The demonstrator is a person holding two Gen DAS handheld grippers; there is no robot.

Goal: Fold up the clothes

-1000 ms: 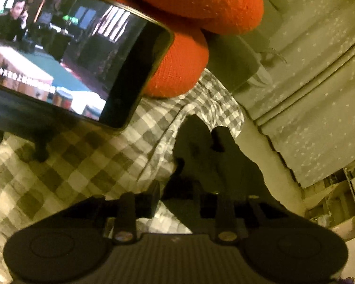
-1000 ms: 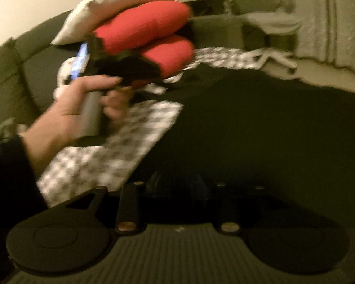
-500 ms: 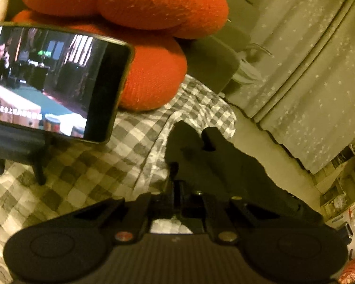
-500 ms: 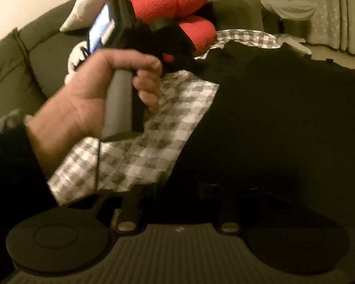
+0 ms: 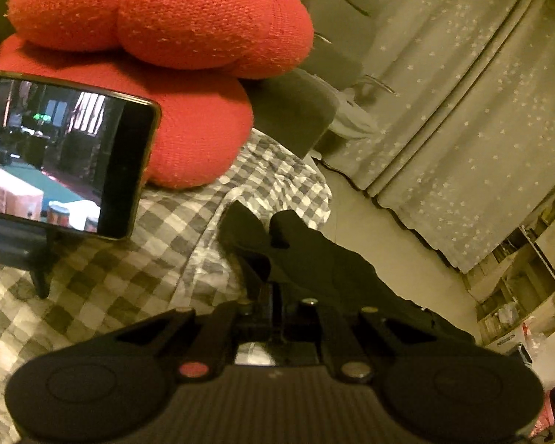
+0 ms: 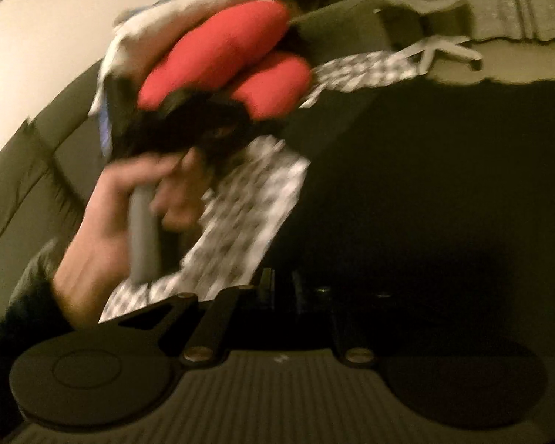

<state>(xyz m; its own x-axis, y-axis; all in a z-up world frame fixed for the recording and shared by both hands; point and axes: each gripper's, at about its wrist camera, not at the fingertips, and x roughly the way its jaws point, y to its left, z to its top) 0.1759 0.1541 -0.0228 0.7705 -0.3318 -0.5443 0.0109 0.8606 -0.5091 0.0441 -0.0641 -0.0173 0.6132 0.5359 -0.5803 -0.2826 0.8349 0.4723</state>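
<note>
L hand-held gripper (image 5: 266, 244) now pinched shut on black garment (image 5: 336, 277) edge, lifted off checked sheet (image 5: 137, 277). R hand-held gripper (image 6: 281, 288) jaws reopening; grip on cloth can't be told. Fold begun.

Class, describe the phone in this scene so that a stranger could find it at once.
Start at the big red knitted cushion lying on the grey-and-white checked cloth. Just in front of it stands a dark rectangular phone on a small black stand. It alone has a lit screen.

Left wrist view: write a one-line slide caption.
Left gripper shut on black garment over checked cloth, beside red cushion and phone.
</note>
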